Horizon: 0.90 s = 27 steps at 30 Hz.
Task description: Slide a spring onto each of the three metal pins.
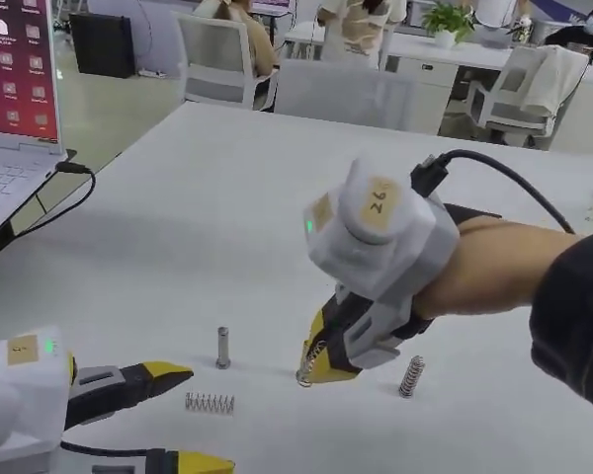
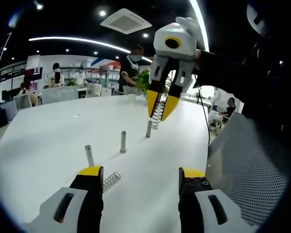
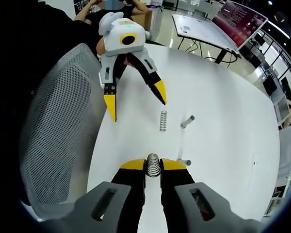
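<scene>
My right gripper is shut on a spring, held just above the table by a bare upright pin. In the left gripper view that middle pin stands free below the held spring. Another bare pin stands to its left. At the right a spring stands tilted, seemingly on the third pin. A loose spring lies flat in front of my left gripper, which is open low at the left with nothing between its jaws.
The white table stretches wide beyond the pins. A laptop with a cable sits at the far left edge. Chairs and people are behind the table. A mesh chair back is close to the table's near edge.
</scene>
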Motion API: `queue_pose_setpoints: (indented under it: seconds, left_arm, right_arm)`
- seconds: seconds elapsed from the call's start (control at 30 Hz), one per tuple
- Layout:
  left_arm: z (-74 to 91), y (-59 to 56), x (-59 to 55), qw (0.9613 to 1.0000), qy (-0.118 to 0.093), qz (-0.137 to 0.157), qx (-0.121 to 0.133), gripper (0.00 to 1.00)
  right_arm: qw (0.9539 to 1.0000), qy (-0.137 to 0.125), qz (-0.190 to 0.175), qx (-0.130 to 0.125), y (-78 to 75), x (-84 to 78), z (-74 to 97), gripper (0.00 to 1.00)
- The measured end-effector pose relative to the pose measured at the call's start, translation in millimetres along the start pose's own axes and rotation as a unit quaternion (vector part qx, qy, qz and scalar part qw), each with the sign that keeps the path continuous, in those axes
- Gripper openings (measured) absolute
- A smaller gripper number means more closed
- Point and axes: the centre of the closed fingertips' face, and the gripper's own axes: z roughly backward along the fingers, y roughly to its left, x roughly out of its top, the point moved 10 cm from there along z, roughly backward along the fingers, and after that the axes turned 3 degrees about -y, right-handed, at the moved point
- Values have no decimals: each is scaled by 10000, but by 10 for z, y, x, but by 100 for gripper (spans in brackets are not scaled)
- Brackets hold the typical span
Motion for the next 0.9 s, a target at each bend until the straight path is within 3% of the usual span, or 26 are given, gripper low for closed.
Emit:
queue_pose_setpoints:
  seconds: [0.33,0.9]
  left_arm:
    - [26,39,-41,9999,12,29,96,60]
    - [48,91,-70,9998,-9,91,160,61]
  right_arm:
    - [9997,169,-26,-179,-195,-62,33,9]
    - [9979,569,23,-317,-504,-140,-117,9]
